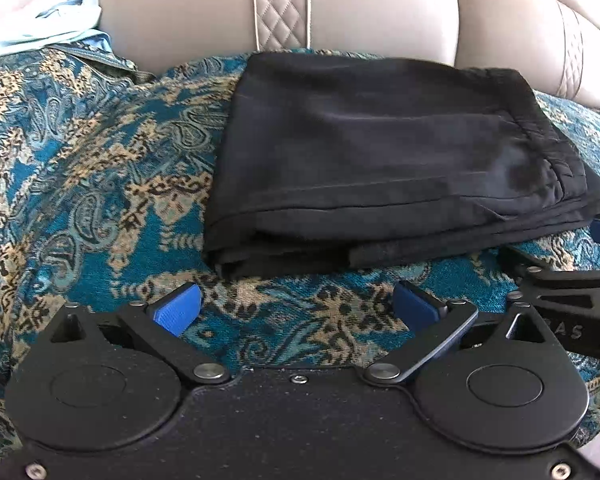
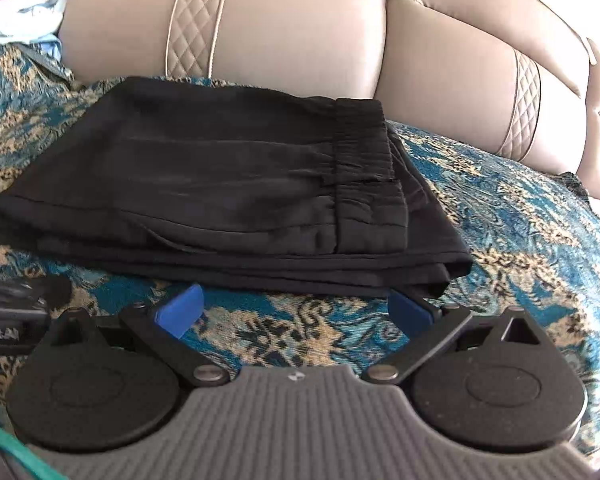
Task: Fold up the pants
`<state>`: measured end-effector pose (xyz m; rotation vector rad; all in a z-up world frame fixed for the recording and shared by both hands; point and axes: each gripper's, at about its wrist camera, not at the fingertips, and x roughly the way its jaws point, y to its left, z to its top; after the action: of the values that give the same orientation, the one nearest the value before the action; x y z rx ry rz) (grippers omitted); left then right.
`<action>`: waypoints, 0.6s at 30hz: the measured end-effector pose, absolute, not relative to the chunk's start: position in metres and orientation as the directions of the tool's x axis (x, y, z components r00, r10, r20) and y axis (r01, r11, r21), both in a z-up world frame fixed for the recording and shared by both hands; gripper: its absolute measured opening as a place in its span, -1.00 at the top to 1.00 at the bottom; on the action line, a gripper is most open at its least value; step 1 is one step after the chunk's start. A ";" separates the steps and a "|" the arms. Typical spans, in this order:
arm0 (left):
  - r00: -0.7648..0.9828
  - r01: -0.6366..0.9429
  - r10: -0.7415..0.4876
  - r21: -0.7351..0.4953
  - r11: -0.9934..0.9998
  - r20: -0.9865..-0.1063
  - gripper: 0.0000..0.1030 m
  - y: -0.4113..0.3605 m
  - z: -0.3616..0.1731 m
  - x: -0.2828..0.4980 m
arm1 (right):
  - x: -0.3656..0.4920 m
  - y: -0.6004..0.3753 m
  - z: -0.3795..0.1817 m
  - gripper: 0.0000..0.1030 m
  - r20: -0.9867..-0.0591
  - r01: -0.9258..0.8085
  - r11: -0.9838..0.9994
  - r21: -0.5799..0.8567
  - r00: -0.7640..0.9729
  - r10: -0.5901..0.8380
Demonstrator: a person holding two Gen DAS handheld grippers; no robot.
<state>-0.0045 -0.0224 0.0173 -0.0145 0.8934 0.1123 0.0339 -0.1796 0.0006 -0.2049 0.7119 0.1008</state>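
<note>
Two grippers (image 1: 296, 306) (image 2: 296, 308) apart; one pants (image 1: 380, 168)

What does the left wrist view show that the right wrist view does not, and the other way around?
Only the left wrist view shows the left gripper, open with nothing between its blue pads, and the folded left edge of the black pants.

Only the right wrist view shows the right gripper, also open, and the gathered elastic waistband clearly.

Both show the folded pants lying on the teal patterned cover, the beige quilted sofa back and a light blue cloth far left.
</note>
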 end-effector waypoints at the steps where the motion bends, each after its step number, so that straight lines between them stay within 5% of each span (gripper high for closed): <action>1: 0.624 -0.110 0.091 0.029 0.994 -0.776 -1.00 -0.022 0.017 -0.005 | 0.033 -0.181 -0.002 -1.00 -0.650 -0.146 0.980 -0.134 0.760 0.025; 9: 0.669 -0.097 0.083 0.024 0.995 -0.739 -1.00 -0.021 0.013 -0.010 | 0.022 -0.189 -0.024 -1.00 -0.527 -0.184 0.980 -0.078 0.842 0.116; 18: 0.677 -0.080 0.068 0.019 0.997 -0.733 -1.00 -0.019 0.013 -0.007 | 0.023 -0.189 -0.024 -1.00 -0.525 -0.162 0.984 -0.069 0.845 0.102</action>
<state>-0.0075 -0.0186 0.0127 -0.0153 0.8229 0.0835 0.0232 -0.1888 -0.0236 -0.1126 0.5468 0.1397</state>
